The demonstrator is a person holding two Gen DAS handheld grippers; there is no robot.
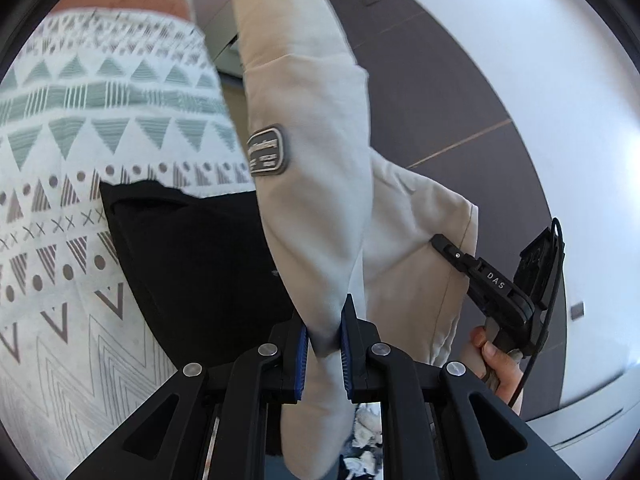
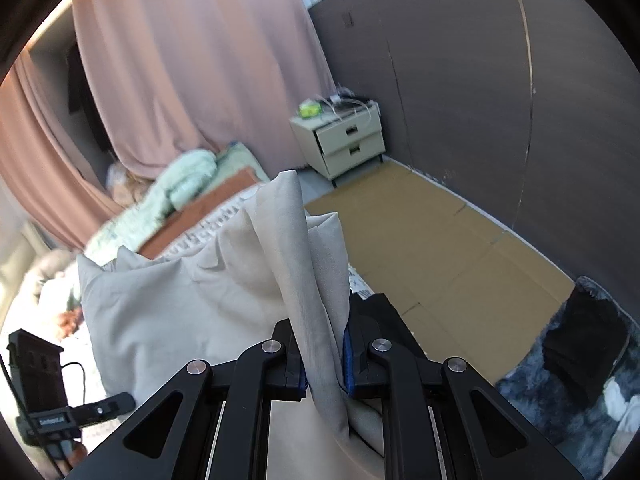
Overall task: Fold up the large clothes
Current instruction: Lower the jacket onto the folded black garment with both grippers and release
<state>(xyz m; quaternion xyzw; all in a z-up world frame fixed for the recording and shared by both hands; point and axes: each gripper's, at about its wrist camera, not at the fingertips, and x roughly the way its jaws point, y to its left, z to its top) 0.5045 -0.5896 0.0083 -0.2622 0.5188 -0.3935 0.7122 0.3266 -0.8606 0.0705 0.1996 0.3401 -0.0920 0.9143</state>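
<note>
A large beige garment (image 1: 316,128) with a grey sewn patch (image 1: 266,150) hangs in the air above the bed. My left gripper (image 1: 324,344) is shut on a bunched part of it between the blue pads. My right gripper (image 2: 324,360) is shut on another fold of the same beige garment (image 2: 192,304), which drapes down to the left. The right gripper also shows in the left wrist view (image 1: 480,276), at the garment's right edge. The left gripper shows in the right wrist view (image 2: 80,412) at the lower left.
A bed with a white patterned cover (image 1: 80,152) lies below left, with a black cloth (image 1: 192,256) on it. Mint bedding (image 2: 176,188) is piled at its far end. A nightstand (image 2: 344,140), a dark wall (image 2: 480,80), pink curtains (image 2: 180,60) and a dark rug (image 2: 560,368) surround it.
</note>
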